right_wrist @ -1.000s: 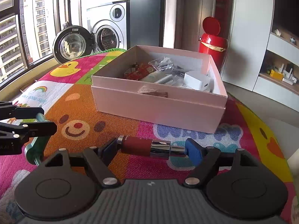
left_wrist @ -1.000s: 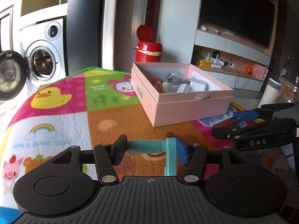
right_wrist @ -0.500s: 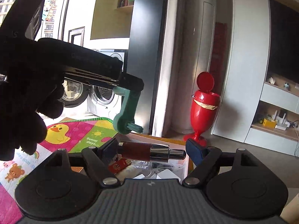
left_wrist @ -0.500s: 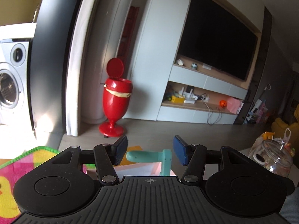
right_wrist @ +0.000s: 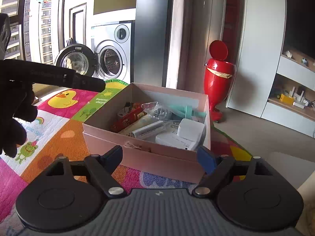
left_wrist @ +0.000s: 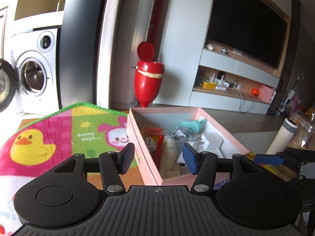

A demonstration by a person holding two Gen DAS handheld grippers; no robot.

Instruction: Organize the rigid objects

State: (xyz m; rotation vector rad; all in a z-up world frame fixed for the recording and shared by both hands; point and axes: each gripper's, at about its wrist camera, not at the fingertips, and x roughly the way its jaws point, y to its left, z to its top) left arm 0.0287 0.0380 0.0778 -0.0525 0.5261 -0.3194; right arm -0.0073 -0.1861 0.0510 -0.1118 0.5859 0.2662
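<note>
A pink box (left_wrist: 202, 177) (right_wrist: 157, 157) stands on a colourful play mat (left_wrist: 59, 133) (right_wrist: 65, 137). It holds several small items, among them a teal plastic part (left_wrist: 190, 125) (right_wrist: 187, 111), a red packet (left_wrist: 155, 137) (right_wrist: 128, 118) and a white charger (right_wrist: 190, 130). My left gripper (left_wrist: 157, 158) is open and empty, just above the box's near left corner. My right gripper (right_wrist: 160, 158) is open and empty, in front of the box's near wall. The left gripper's finger (right_wrist: 69, 77) shows at the left of the right wrist view.
A red pedal bin (left_wrist: 148, 74) (right_wrist: 217, 74) stands on the floor behind the mat. A washing machine (left_wrist: 33, 74) (right_wrist: 112, 57) with its door open is at the far left. A white bottle (left_wrist: 281, 137) and a glass jar (left_wrist: 304, 135) stand at the right.
Both grippers came down over the box and opened. The teal part left the left gripper and now lies in the box. The red and silver cylinder is gone from the right gripper.
</note>
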